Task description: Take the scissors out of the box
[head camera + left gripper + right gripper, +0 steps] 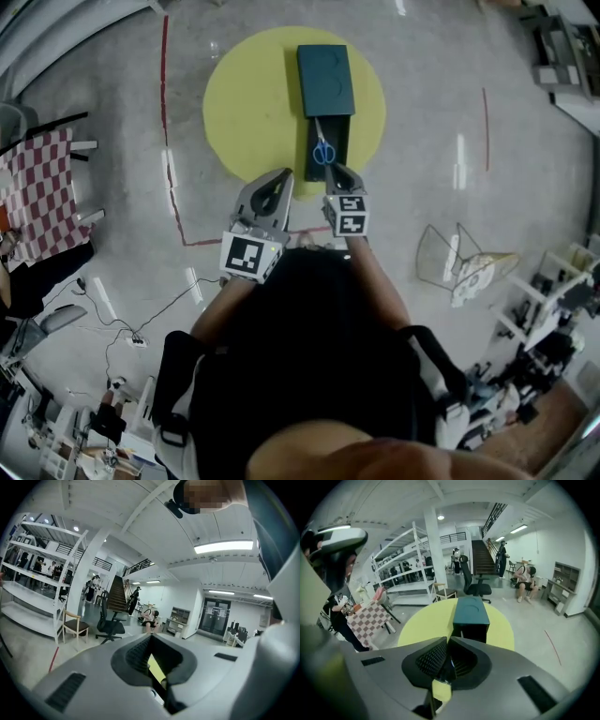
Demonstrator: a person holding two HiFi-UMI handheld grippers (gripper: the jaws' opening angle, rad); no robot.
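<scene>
We're in a big open lab-cum-warehouse hall: white shelving racks, a staircase up to a mezzanine railing, polished concrete floor marked with red tape, office chair, ceiling strip lights, loose cables.

- A dark teal rectangular lid is covering the far half of the long black box, closing off entry from above there.
- The box's near half is lying open upward, and its side walls are hemming in the blue-handled scissors.
- The round yellow surface is lying bare left and right of the box, giving free passage.
- The right gripper and left gripper, jaws together, are crowding the near approach.
</scene>
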